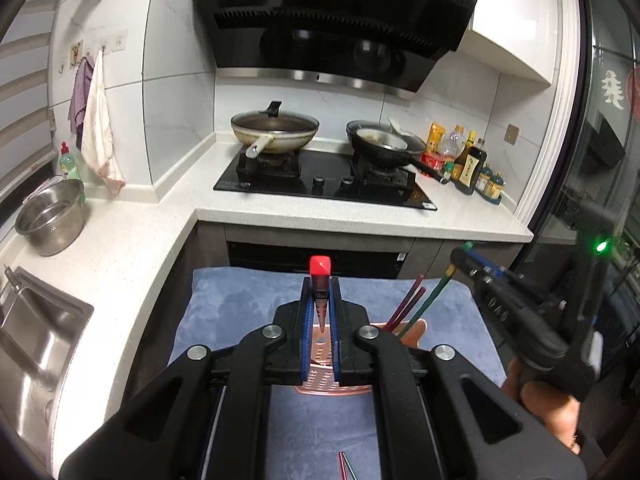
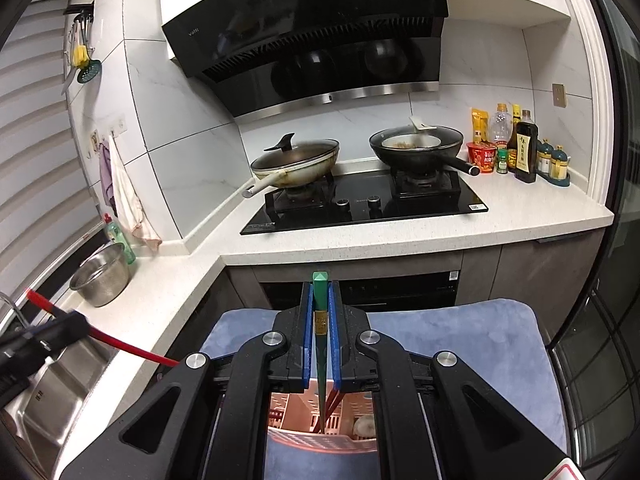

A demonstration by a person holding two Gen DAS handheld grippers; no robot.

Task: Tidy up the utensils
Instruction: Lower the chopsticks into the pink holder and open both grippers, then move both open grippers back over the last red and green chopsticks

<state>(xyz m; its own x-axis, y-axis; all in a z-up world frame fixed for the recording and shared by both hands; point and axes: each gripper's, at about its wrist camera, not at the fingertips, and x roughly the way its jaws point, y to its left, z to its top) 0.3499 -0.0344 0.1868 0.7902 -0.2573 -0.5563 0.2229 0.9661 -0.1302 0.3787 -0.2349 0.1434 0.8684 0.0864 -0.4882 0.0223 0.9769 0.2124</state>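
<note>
Partway through: pink slotted holder on the blue mat already has two dark red chopsticks standing in it, and the right gripper, fingers pinching a green chopstick, has its tip down inside the same holder. Left gripper has its fingers pinching a red-capped chopstick above the holder's left part, not yet dropped in. More chopsticks, one red and one green, lie loose on the mat near the camera, still to be collected.
</note>
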